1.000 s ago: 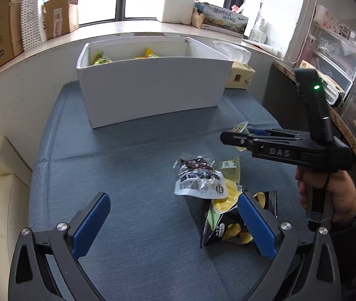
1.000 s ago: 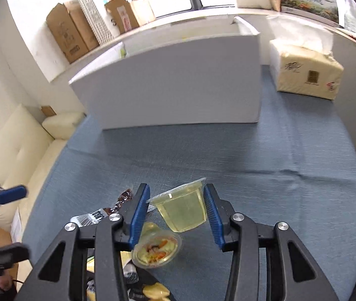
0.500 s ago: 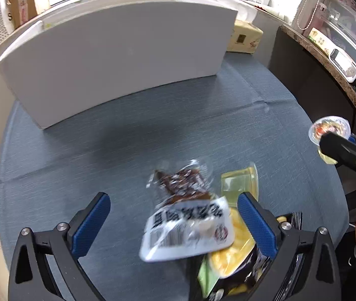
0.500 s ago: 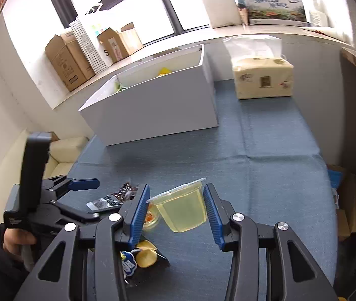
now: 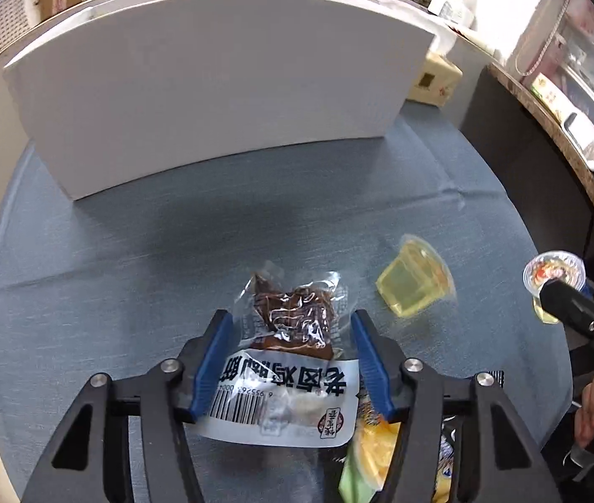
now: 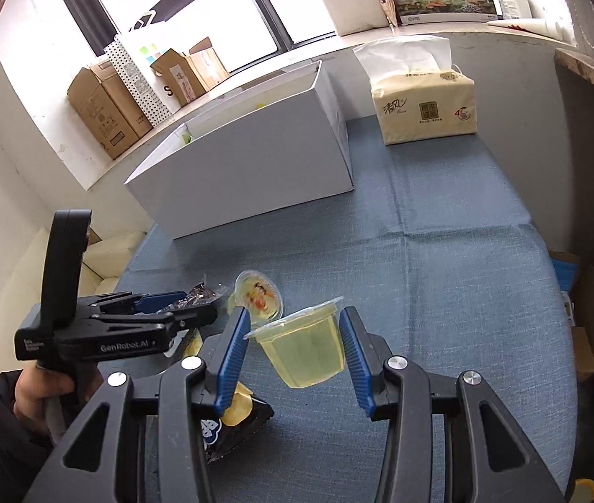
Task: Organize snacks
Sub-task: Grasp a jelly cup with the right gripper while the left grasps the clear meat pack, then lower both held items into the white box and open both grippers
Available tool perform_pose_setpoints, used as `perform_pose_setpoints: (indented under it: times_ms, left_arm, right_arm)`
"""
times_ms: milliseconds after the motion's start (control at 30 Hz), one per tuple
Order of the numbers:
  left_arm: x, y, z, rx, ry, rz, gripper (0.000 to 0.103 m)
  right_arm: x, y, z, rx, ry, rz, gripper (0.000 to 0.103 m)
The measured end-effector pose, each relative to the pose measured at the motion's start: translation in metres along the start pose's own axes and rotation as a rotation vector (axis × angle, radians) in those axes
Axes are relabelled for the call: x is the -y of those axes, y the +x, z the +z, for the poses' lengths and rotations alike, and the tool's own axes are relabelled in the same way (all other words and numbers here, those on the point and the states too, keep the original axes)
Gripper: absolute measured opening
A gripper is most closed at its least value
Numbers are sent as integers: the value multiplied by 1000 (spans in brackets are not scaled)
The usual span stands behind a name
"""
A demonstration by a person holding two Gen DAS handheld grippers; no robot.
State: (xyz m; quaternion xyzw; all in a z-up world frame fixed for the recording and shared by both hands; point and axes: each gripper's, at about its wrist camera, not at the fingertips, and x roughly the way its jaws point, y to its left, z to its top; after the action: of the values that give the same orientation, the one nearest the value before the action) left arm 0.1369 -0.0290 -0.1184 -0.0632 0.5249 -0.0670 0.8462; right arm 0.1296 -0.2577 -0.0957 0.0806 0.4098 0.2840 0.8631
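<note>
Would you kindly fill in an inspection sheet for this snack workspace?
Surface: blue cloth, creased.
Job's things: white box open at the back; meat pouch; held jelly cup; loose jelly cup on its side; chip bag lying on the cloth.
Clutter: tissue pack beside the box.
Grippers: left gripper shut on the pouch; right gripper holds its cup above the cloth.
Cables: nothing seen.
Surroundings: cardboard boxes on the windowsill.
</note>
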Motion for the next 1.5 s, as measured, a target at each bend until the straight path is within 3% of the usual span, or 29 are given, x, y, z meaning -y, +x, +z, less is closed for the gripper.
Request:
perform_pose_setpoints:
  times_ms: [333,567,833,1033,1267,1500]
  left_arm:
    - [-12,-91,-14,188,-2,-17,63]
    - [-17,-162,-20,305,-66,-14,63]
    - [-26,-203,15,375,-75,24,63]
    - [-43,-186,81,402,-49,96,63]
    - [-65,-132,166,384,-9,166,63]
    - [-70,-82,195,342,10,189,67]
  right_arm:
    - [-17,-3,4,11,-30,18,48]
    - [-38,-16,20,47,-72,52,48]
    - [-64,-30,64,105,-112,99,48]
    - [-72,-8,129,133,-145,109,48]
    - [-68,54,211,114,-163,36,48]
    - [-61,103,252,83,-138,-13,49]
